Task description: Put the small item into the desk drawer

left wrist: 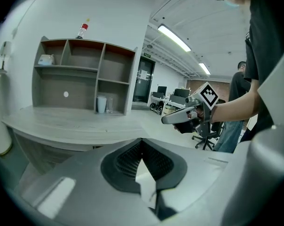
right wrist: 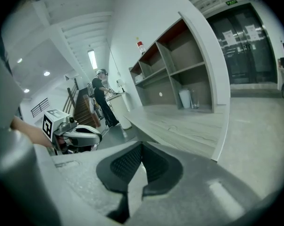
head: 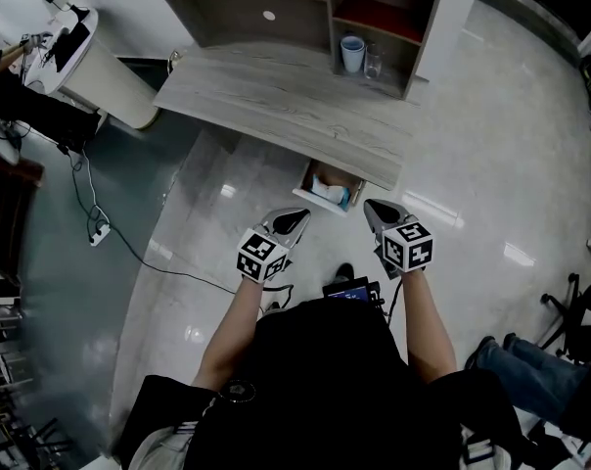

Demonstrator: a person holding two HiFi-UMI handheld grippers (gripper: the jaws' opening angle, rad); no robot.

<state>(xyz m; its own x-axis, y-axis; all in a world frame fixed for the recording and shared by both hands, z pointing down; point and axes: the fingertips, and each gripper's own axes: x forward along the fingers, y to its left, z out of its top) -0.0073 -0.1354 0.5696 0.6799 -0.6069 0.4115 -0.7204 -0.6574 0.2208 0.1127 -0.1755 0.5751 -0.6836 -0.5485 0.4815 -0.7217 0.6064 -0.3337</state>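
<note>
L gripper (head: 297, 216) & R gripper (head: 372, 207) shut, nothing held.
Open drawer (head: 309, 180) is seen mid-frame, just above & between both tips; white-blue item (head: 332, 193) inside.

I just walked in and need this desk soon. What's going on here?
A person stands in front of the desk with a handheld gripper in each hand. The left gripper and the right gripper are both shut with nothing between their jaws. They are held side by side, pointing toward the drawer under the desk, which is pulled open. Something white and pale blue lies in the drawer; I can't tell what it is.
</note>
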